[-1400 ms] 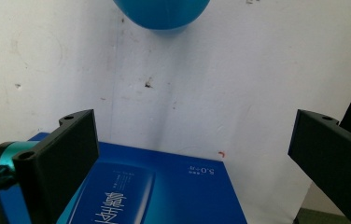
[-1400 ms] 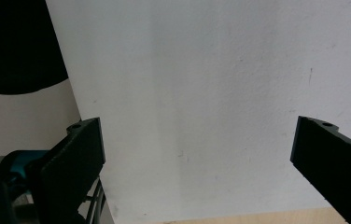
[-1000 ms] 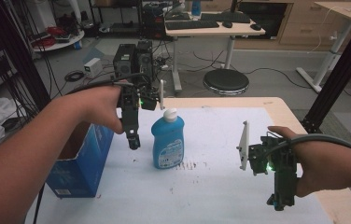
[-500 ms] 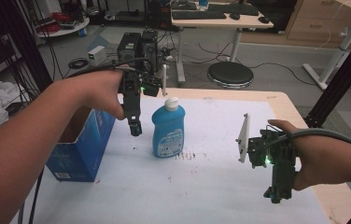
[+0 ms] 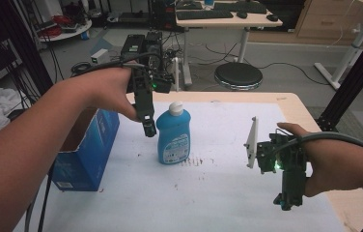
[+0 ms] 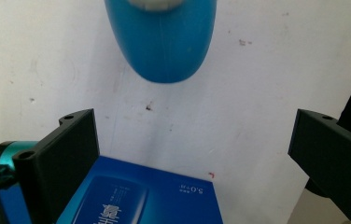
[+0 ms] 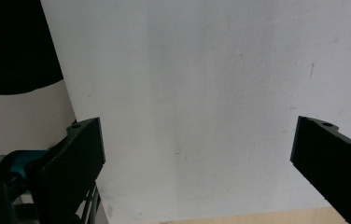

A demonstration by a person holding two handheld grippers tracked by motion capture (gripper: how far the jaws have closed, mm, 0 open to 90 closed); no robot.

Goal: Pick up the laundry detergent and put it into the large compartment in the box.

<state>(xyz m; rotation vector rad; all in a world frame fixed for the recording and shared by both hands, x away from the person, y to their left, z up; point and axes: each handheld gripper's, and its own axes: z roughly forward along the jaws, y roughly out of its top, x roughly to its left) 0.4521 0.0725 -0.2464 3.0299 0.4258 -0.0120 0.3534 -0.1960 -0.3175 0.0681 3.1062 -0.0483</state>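
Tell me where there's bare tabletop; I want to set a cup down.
Free: the white table between the blue bottle and the right gripper, and the near edge. Crowded: the left, by the blue box and left gripper.

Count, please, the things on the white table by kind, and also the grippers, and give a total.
Blue plastic detergent bottle with a white cap: 1
Blue cardboard box, open at the top: 1
Black two-jaw grippers, left gripper and right gripper: 2
Total: 4

Left tongs [image 6: 192,154] over desk [image 6: 267,70], jaws wide apart.
Blue bottle [image 6: 160,42] top centre of frame; blue box [image 6: 145,196] bottom centre.
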